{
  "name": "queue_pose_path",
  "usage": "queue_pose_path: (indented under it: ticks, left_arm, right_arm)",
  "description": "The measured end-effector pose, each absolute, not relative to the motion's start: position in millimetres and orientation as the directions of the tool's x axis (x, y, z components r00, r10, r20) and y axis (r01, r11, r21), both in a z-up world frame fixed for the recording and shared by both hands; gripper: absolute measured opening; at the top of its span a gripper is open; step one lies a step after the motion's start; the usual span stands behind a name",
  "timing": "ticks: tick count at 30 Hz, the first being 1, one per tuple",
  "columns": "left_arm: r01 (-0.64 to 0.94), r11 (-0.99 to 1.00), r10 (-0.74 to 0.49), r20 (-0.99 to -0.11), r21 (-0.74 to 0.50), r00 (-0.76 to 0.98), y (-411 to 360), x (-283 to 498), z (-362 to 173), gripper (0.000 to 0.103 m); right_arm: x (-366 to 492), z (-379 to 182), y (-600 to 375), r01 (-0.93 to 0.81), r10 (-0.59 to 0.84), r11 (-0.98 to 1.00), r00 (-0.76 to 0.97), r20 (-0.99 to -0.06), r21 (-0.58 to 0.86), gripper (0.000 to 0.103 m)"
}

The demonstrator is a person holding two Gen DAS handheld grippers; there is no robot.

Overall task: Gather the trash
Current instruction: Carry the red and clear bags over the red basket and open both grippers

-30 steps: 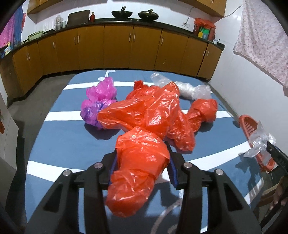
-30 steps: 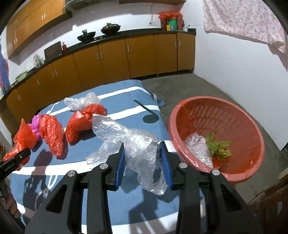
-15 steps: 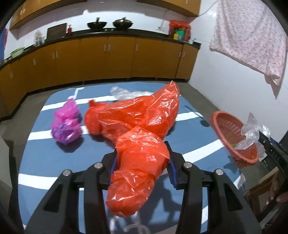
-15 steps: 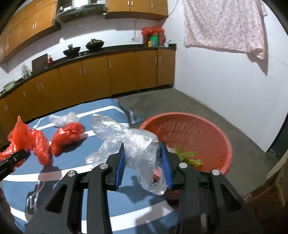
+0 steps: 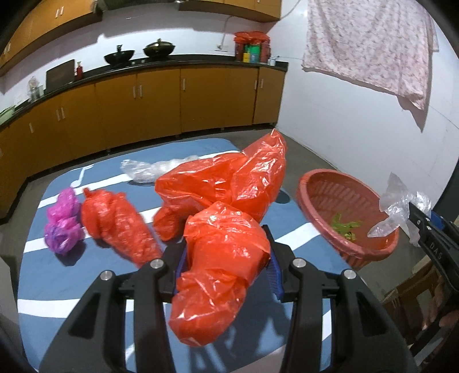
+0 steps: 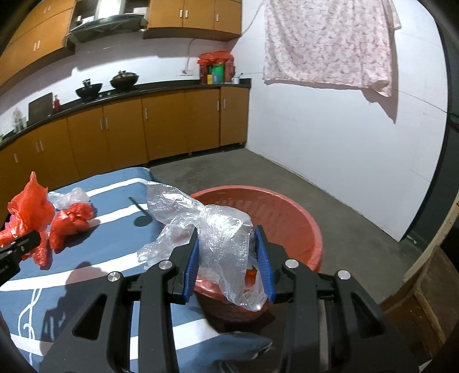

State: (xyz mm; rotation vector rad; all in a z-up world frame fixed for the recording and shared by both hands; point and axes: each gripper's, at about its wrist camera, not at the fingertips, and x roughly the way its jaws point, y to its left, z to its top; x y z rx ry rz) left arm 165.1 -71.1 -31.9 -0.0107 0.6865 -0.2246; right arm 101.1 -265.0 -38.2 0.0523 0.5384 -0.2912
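Carrying trash toward red basket for dropping: right gripper clamping clear bubble wrap above it, left gripper clamping red bag beside it.

White letters reading roughly "DAS" stand on the right gripper; nothing else is legible.

A home kitchen: orange-brown cabinets run under a dark countertop carrying 2 woks, a range hood above, laundry cloth hanging on the wall.
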Motion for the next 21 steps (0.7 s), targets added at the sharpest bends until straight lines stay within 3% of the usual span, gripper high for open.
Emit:
queue_pose_path:
  ticks: [21]
  left_arm:
    - [0.313, 0.948, -0.275, -0.633, -0.054, 0.724, -133, 188, -41, 0.045]
  right_arm:
    - [101, -48, -306, 0.405, -0.353, 0.914, 0.771, -0.531, -0.019, 0.037]
